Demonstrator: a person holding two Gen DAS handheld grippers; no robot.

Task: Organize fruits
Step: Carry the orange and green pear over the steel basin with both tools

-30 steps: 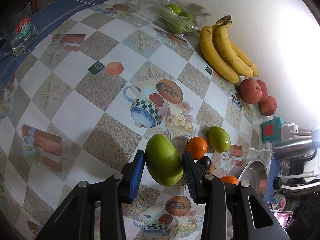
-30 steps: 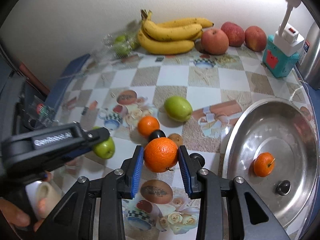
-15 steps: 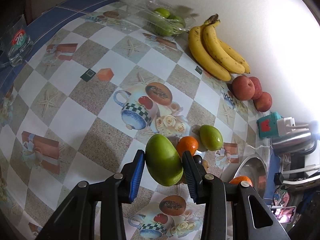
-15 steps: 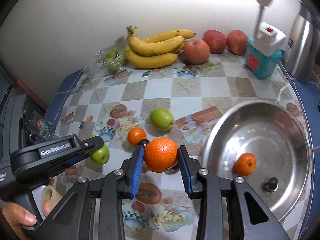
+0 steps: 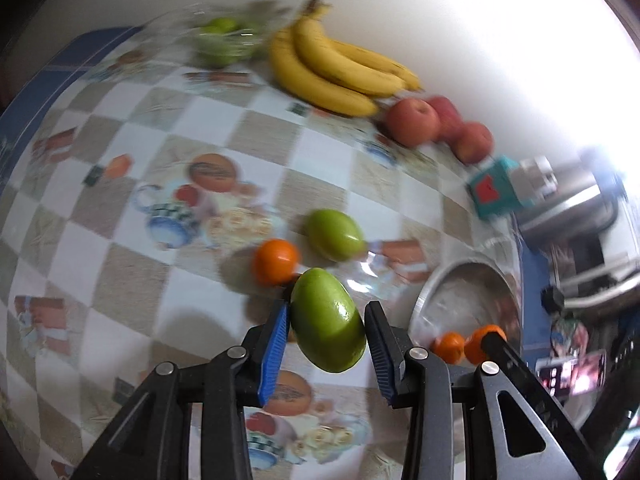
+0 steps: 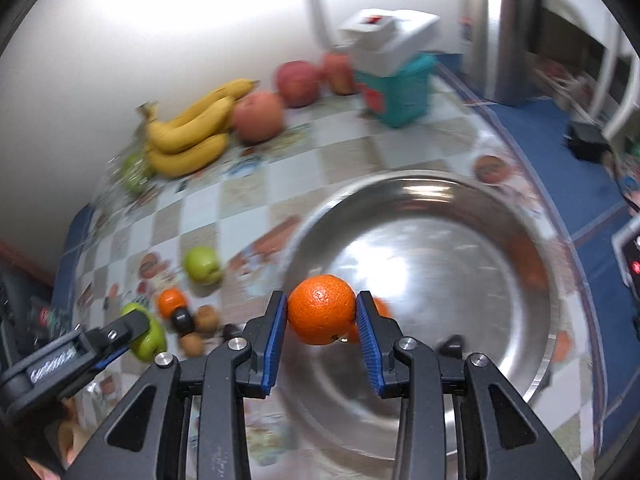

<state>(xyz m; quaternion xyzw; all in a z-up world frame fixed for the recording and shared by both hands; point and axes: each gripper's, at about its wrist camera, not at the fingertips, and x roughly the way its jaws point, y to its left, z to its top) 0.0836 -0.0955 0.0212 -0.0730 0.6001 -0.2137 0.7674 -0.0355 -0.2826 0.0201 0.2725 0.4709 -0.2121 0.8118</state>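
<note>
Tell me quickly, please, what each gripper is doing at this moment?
Left gripper: closed on a green fruit.
Right gripper: closed on an orange, above the steel bowl.

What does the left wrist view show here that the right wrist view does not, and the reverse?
Only the left wrist view shows the left gripper front-on, its blue pads closed on a green fruit. Only the right wrist view shows the right gripper clamping an orange over the steel bowl, whose whole basin shows. Both share the bananas, red apples, a loose green fruit on the tablecloth and the teal box.
</note>
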